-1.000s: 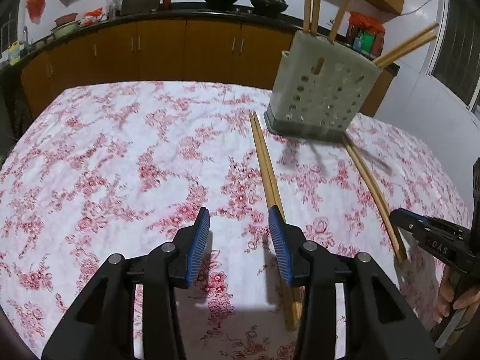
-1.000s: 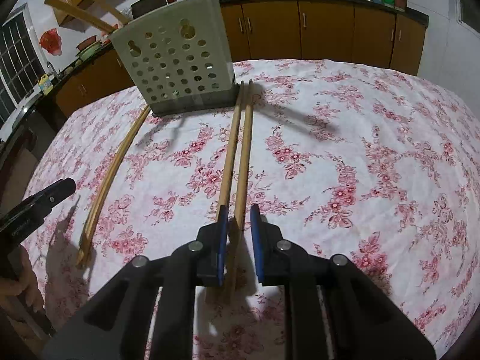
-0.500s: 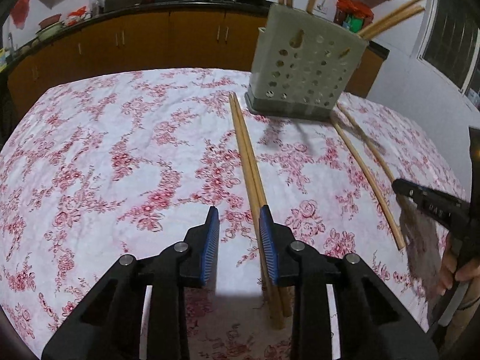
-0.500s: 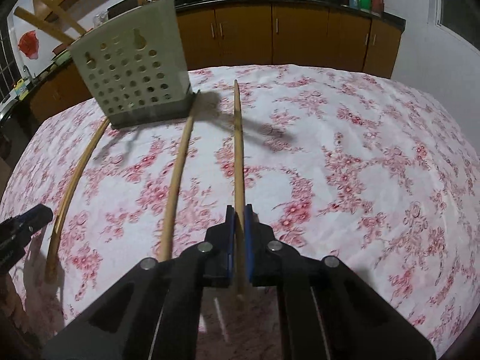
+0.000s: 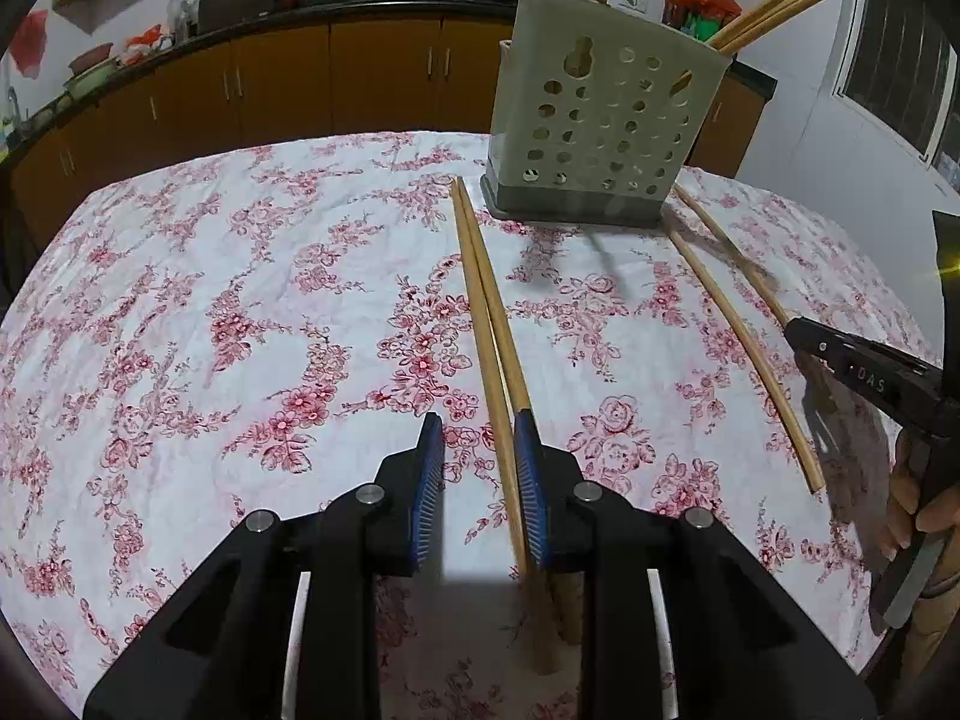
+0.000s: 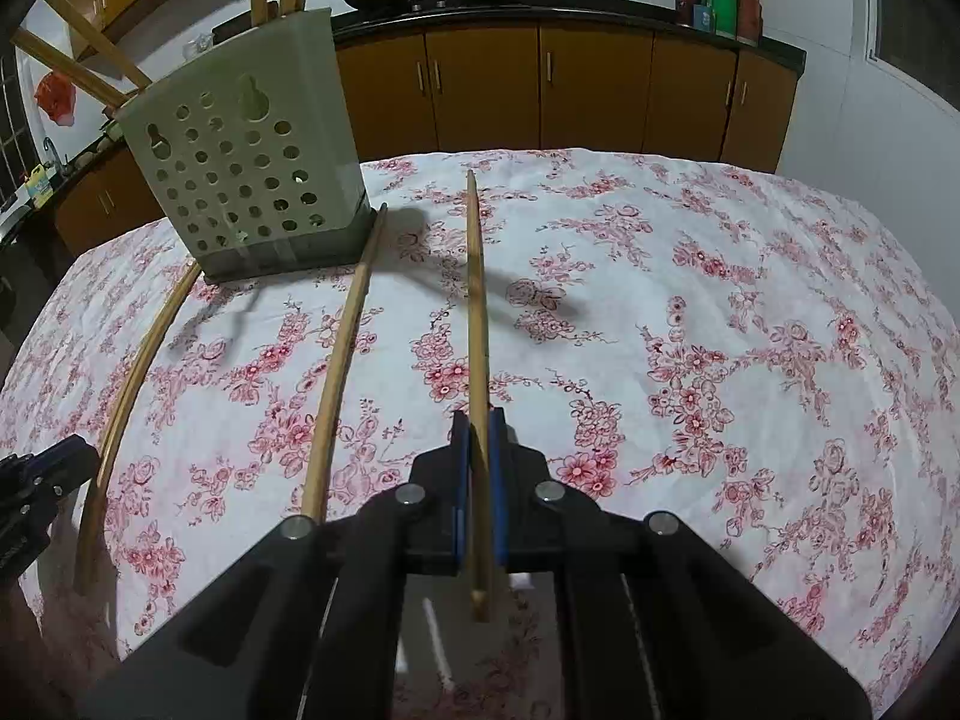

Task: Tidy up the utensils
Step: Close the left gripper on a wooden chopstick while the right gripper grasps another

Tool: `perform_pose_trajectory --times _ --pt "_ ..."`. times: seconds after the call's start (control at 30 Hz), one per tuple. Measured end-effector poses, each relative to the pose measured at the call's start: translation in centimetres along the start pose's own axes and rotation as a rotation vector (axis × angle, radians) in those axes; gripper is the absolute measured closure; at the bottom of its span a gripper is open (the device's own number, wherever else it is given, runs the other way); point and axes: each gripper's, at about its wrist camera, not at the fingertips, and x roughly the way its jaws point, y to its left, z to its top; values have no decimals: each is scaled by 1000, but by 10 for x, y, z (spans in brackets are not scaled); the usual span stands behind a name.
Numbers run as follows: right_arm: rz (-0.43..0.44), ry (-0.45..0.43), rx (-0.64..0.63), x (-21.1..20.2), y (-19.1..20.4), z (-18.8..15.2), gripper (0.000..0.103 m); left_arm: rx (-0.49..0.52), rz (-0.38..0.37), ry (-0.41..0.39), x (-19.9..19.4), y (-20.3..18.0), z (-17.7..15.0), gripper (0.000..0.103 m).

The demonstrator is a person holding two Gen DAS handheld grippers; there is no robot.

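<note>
One chopstick [image 6: 477,324] was clenched between the right tongs [image 6: 478,450], lifted clear of the cloth and pointing toward the top centre of the right view. Its mate [image 6: 336,384] lay left of it on the bench [image 6: 750,312], tip against the base of the holder [image 6: 246,156] at upper left. The left tongs [image 5: 478,468] stood released, the jaws straddling one stick of a pair [image 5: 489,324] that ran up the middle of the left view toward the holder [image 5: 600,114].

Recommended: tilt the held chopstick tip-down, carry it over the holder's rim and release only once it is well inside, clear of the sticks already leaning there. The left tongs should shift to gather both sticks before closing.

The bench carried a wrinkled white cloth with red flowers. Brown cabinets [image 6: 540,90] and a dark counter with two woks filled the top of both views.
</note>
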Motion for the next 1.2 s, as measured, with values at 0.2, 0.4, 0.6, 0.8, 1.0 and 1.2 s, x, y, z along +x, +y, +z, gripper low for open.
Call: perform_pose_trajectory --times 0.2,0.4,0.6,0.8,1.0,1.2 --pt "-4 1 -8 -1 1 1 94 31 36 -1 5 -4 2 86" --pt "4 -1 5 -3 1 1 95 -10 84 -5 14 16 16 95" --pt "6 -2 30 -3 -4 2 95 -72 58 -11 14 38 20 95" --pt "-10 2 17 -2 -1 1 94 -83 44 -11 13 41 18 95" --pt "-14 3 14 -2 0 1 94 -100 26 -12 10 46 17 94" --pt "-13 3 14 -2 0 1 94 -100 29 -11 11 45 18 94"
